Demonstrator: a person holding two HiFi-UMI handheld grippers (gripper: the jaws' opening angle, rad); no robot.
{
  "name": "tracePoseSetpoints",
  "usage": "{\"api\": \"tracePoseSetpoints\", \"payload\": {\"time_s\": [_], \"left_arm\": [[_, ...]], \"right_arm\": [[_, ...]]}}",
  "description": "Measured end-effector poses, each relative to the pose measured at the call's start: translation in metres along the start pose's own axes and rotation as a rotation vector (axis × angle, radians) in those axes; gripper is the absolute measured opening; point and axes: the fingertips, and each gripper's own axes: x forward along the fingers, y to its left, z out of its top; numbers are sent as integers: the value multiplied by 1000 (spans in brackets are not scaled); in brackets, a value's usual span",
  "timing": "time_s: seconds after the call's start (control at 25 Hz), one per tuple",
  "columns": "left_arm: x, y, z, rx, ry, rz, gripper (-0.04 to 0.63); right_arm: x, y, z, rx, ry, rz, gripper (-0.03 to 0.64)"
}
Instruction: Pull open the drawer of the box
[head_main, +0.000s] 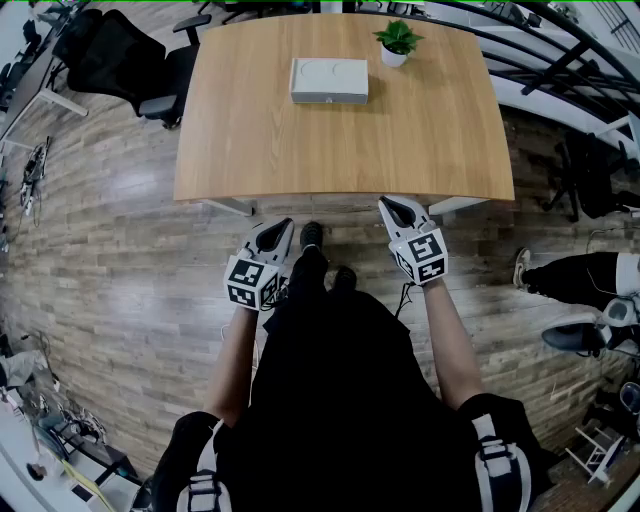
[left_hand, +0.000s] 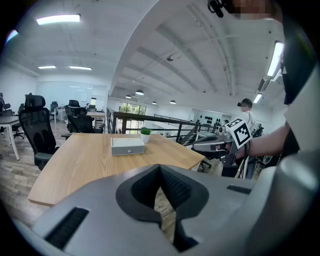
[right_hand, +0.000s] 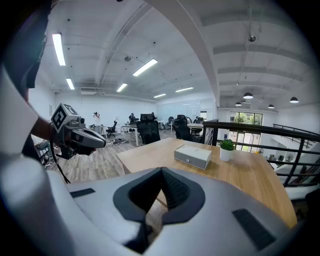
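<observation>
Reach not begun — drawer (left_hand: 128, 149) looking shut
Left hand-held gripper (head_main: 282, 226) and right hand-held gripper (head_main: 391, 206) are hovering clenched, empty, short of the tabletop (head_main: 300, 150); the box (head_main: 329, 78) is sitting far across it, needing a forward reach.

You're in an open-plan office, looks like: black swivel chairs (head_main: 115, 55), strip lights (left_hand: 57, 19) overhead, wood-plank floor (head_main: 100, 260), and a black mezzanine railing (right_hand: 260, 131) past your bench (head_main: 430, 140).

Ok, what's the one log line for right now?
stage: not started | box: closed, on table | left gripper: jaws shut, empty | right gripper: jaws shut, empty
</observation>
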Motion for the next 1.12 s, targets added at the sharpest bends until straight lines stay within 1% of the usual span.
{"api": "tracePoseSetpoints", "payload": {"time_s": [0.2, 0.36, 0.6, 0.76, 1.12], "left_arm": [[-12, -3, -11, 7, 1, -5, 21], [-15, -3, -15, 10, -8, -7, 21], [-11, 1, -11, -4, -16, -11, 21], [-4, 4, -4, 3, -14, -23, 21], [7, 24, 2, -2, 4, -29, 21]], "right_arm": [[-7, 17, -5, -3, 10, -1, 23], [-8, 23, -8, -13, 21, 0, 23], [-9, 22, -6, -8, 32, -15, 23], [-4, 15, -6, 7, 43, -37, 23], [19, 10, -3, 8, 58, -33, 23]]}}
